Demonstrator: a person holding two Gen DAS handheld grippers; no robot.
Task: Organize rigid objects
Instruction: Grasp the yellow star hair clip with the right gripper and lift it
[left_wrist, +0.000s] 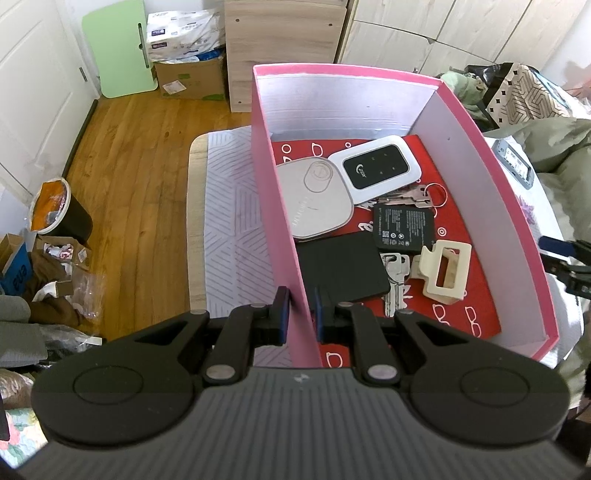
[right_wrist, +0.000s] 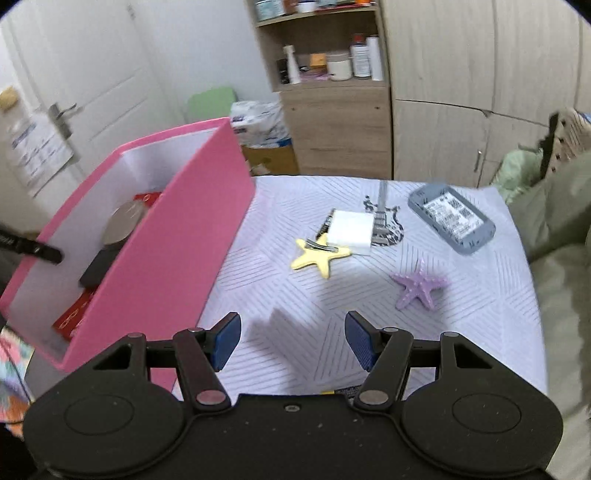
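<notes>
While left gripper (left_wrist: 301, 314) clamps pink box (left_wrist: 284, 221), right gripper (right_wrist: 291, 341) seemingly empty

left gripper (left_wrist: 301, 312) clamped, angled down, right gripper (right_wrist: 291, 341) jaws apart

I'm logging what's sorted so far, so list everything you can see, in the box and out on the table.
Box: one, pink, white inside, on the table, its near wall clamped by the left gripper.
Wifi router: one, white and black, in box.
Rounded case: one, white, in box.
Battery: one, black, in box.
Wallet: one, black, in box.
Hair claw: one, cream, in box.
Keys: two bunches, silver, in box.
Starfish: two, yellow and purple, on table.
Charger block: one, white, on table.
Grey case: one, on table.
Left gripper: jaws shut on box wall.
Right gripper: jaws open, empty.
</notes>
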